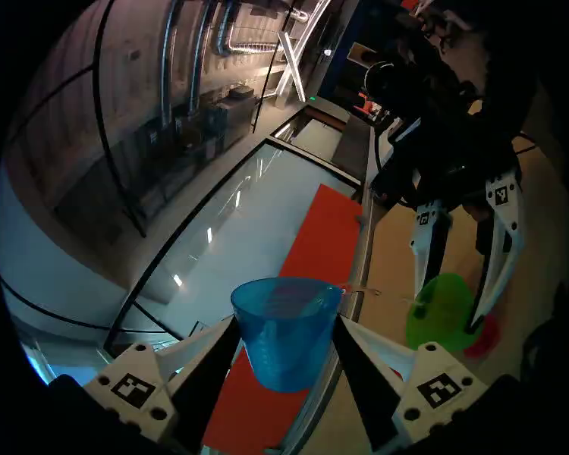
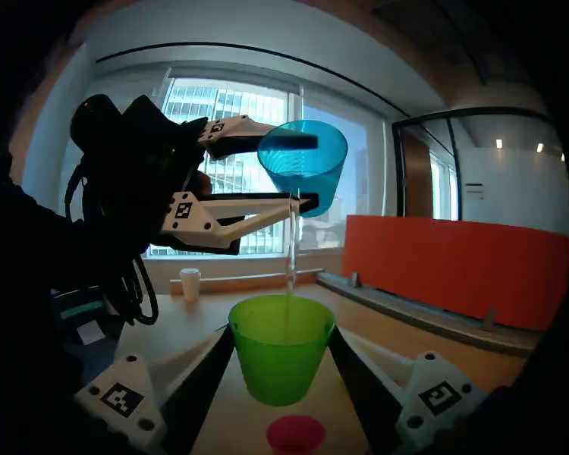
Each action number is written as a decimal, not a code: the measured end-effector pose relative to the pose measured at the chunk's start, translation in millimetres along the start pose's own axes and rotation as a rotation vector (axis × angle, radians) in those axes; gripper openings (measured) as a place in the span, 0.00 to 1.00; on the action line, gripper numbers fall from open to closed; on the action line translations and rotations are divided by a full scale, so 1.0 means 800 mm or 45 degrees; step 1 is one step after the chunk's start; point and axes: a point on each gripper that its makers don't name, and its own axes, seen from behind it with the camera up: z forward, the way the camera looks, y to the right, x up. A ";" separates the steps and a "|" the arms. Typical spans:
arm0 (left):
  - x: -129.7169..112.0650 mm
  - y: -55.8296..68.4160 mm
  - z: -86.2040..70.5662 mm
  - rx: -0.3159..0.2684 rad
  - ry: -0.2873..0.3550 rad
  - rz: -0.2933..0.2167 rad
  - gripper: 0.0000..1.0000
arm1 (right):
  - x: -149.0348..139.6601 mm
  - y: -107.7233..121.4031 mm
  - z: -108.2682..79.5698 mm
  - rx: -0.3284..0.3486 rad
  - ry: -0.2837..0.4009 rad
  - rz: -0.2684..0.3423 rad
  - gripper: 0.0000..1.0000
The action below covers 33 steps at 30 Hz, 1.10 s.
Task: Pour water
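Right gripper view looks toward a wide window with tall buildings outside. To the right of it stands a long orange partition, along the far edge of a pale wooden table.

Over the table, on the left side of this view, a person's hand in dark equipment holds the left gripper. It is turned on its side, so one finger is above the other. Its two fingers are clamped on the blue cup, one pressing from above and one from below, and the cup hangs high in the air, over the green cup.

The right gripper is low and near the camera. Its fingers are closed on the green cup, one on each side of the cup wall. I cannot tell if this cup stands on the table or is lifted a little.

Just in front of the green cup, nearer to the camera, there is a small round pink thing; it is cut by the edge and I cannot say what it is. Well apart, near the window, a small white paper cup stands upright on the table.

A thin stream of water goes straight down from the blue cup into the open mouth of the green cup. In the left gripper view this stream leaves the rim of the blue cup.
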 end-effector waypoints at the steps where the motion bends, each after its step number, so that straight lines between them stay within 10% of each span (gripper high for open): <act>1: 0.000 0.000 0.000 0.000 -0.001 0.003 0.83 | 0.001 0.000 0.000 0.000 0.001 0.000 0.90; 33: 0.000 -0.007 -0.005 0.020 0.000 0.085 0.83 | 0.001 0.005 -0.003 -0.015 -0.008 -0.020 0.90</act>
